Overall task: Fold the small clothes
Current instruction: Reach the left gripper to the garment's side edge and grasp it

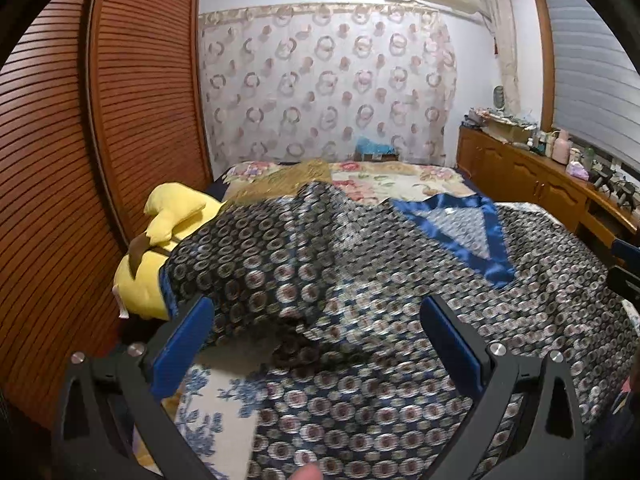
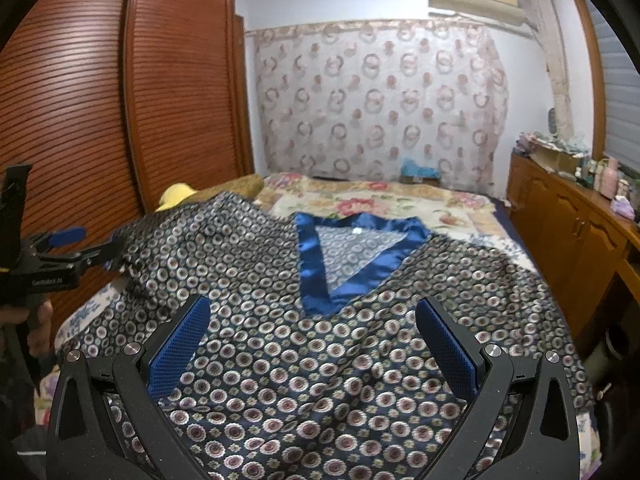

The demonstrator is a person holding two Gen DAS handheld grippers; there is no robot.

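Note:
A dark satin top (image 1: 340, 272) (image 2: 320, 360) printed with small rings lies spread on the bed, its blue V-neck collar (image 1: 452, 232) (image 2: 344, 256) pointing toward me. The left sleeve side is raised and blurred in the left wrist view, draped over the rest. My left gripper (image 1: 320, 340) (image 2: 100, 240) is open just above the fabric at that left edge, with nothing between its blue pads. My right gripper (image 2: 314, 344) is open over the chest area below the collar, holding nothing. Part of it shows at the right edge of the left wrist view (image 1: 624, 264).
The bed carries a floral cover (image 1: 380, 184) (image 2: 360, 200). A yellow plush toy (image 1: 160, 240) (image 2: 176, 196) lies at its left side by the slatted wooden wardrobe (image 1: 100, 120). A low wooden cabinet (image 2: 560, 224) with bottles runs along the right. A hand (image 2: 36, 320) grips the left tool.

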